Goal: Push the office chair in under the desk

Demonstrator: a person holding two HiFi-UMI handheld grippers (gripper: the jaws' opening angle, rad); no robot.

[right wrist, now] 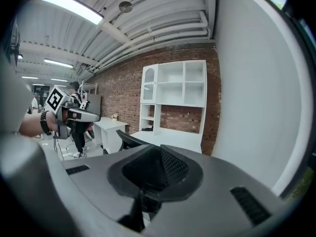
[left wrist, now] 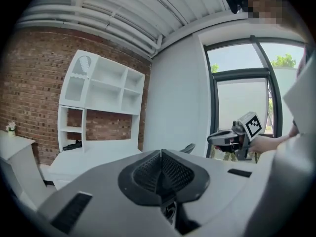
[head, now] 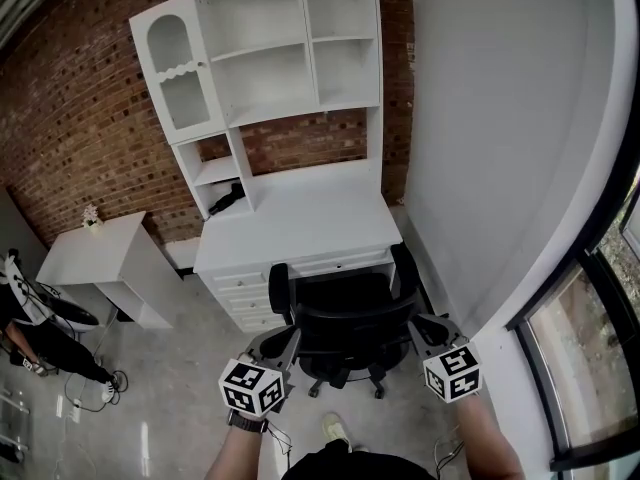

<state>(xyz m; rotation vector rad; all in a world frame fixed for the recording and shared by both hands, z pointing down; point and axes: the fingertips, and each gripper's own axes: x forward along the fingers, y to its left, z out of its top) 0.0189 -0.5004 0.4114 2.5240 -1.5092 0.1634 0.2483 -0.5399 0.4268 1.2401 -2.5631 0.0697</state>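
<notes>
The black office chair stands in front of the white desk, its seat partly under the desk's front edge and its back towards me. My left gripper is raised beside the left side of the chair's back, and my right gripper beside the right side. I cannot tell whether either touches the chair. In the left gripper view the left gripper is shut with nothing between its pads. The right gripper is shut and empty too. A chair arm shows just beyond it.
A white hutch rises on the desk against the brick wall, with a dark object on the desktop. A smaller white table and a person are at the left. A white wall and window close the right.
</notes>
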